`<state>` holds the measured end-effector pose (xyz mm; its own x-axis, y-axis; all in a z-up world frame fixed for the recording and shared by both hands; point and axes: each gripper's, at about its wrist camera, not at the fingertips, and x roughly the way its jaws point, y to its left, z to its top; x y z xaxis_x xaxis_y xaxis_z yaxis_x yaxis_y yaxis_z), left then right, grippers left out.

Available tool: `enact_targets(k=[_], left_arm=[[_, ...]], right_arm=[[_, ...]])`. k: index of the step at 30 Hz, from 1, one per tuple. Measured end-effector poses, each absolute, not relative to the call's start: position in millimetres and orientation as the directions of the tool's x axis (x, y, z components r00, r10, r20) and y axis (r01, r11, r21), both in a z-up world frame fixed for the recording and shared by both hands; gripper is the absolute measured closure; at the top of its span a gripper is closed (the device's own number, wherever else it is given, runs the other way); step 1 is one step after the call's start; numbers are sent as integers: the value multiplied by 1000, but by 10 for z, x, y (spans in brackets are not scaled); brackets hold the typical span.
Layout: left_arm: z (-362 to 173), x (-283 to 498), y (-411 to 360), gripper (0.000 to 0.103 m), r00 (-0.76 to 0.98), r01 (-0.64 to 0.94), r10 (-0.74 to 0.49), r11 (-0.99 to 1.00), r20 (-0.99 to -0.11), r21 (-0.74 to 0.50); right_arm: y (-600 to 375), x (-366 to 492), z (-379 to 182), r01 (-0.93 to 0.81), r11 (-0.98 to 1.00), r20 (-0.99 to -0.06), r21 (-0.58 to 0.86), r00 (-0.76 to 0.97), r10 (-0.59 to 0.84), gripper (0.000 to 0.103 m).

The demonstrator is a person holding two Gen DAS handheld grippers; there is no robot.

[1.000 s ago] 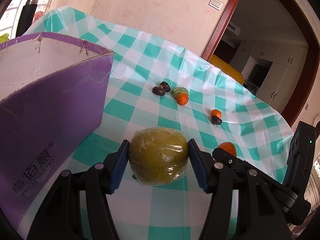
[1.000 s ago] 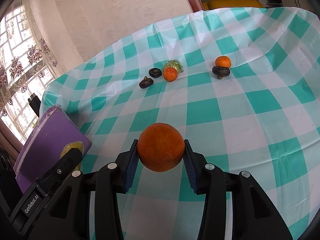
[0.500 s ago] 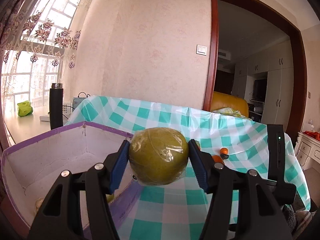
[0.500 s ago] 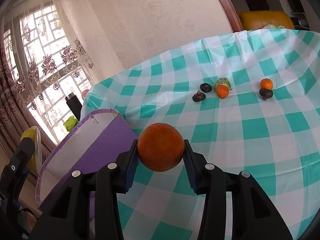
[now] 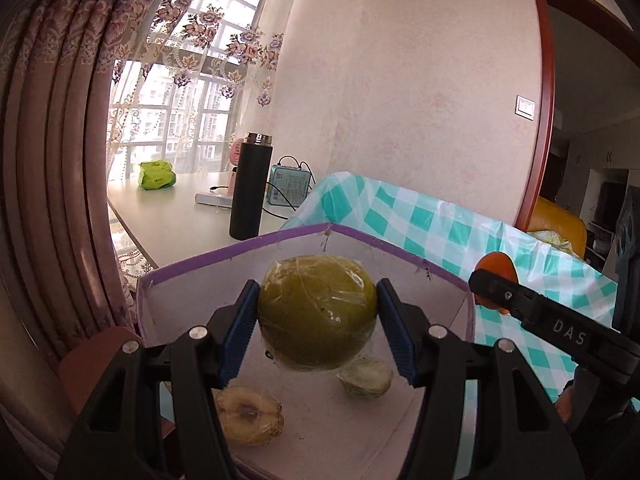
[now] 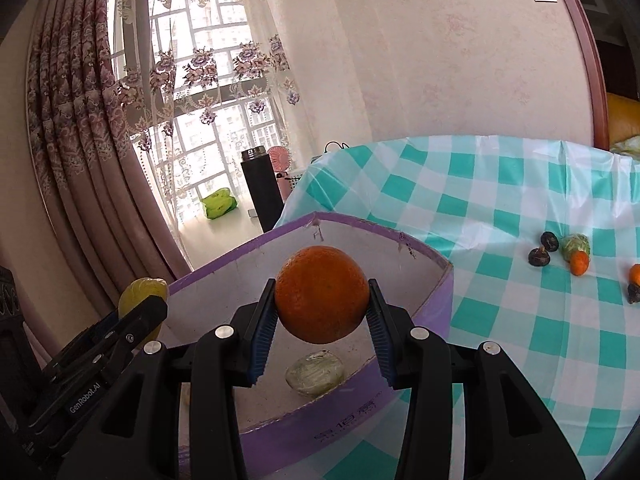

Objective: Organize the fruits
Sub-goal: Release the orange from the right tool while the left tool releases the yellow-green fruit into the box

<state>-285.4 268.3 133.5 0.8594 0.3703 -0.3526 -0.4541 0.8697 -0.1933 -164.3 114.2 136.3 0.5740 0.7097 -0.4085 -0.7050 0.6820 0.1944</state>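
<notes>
My left gripper [image 5: 318, 326] is shut on a plastic-wrapped green fruit [image 5: 316, 312] and holds it above the open purple box [image 5: 224, 264]. My right gripper [image 6: 322, 318] is shut on a large orange [image 6: 322, 294] over the same purple box [image 6: 436, 308]. Two wrapped pale fruits lie on the box floor, one yellowish [image 5: 250, 418] and one greenish [image 5: 366, 376]; the greenish one also shows in the right wrist view [image 6: 316, 372]. The right gripper's finger and the orange [image 5: 496, 266] show at the right of the left wrist view.
Small oranges [image 6: 579, 263] and dark fruits [image 6: 539, 257] lie on the teal checked tablecloth [image 6: 520, 320] to the right. A black flask [image 5: 250, 186] and a green bag [image 5: 157, 175] stand on the white sill behind the box. Curtains hang at the left.
Both grippers have risen and swung left with their fruits, from above the tablecloth to over the purple box. The box's inside now shows.
</notes>
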Motion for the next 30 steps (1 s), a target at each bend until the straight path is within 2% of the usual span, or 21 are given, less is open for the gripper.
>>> enact_targets(k=[5, 9, 12, 15, 22, 29, 30], left_arm=[[1157, -2798, 2950, 43, 770, -533, 418, 837, -482, -127], [998, -2736, 3127, 43, 697, -571, 436, 818, -570, -72], [969, -2673, 3084, 43, 664, -551, 459, 834, -590, 29], [958, -2609, 3046, 43, 633, -529, 468, 843, -617, 97], [833, -2410, 2938, 43, 539, -424, 497, 858, -680, 291], [827, -2358, 2945, 42, 505, -396, 486, 865, -713, 309], [828, -2354, 2947, 41, 503, -399, 486, 864, -715, 306]], right_arm=[[1686, -1591, 1228, -752, 650, -534, 110, 507, 677, 60], [2070, -1622, 1027, -783, 619, -651, -53, 497, 574, 60], [2266, -1591, 840, -793, 592, -739, -142, 483, 469, 60], [2346, -1501, 673, -789, 590, -797, -172, 463, 387, 60], [2436, -1410, 534, -797, 534, -858, -283, 459, 231, 60], [2434, -1399, 497, -799, 520, -872, -302, 451, 187, 60], [2428, -1391, 503, -798, 525, -872, -296, 450, 192, 57]])
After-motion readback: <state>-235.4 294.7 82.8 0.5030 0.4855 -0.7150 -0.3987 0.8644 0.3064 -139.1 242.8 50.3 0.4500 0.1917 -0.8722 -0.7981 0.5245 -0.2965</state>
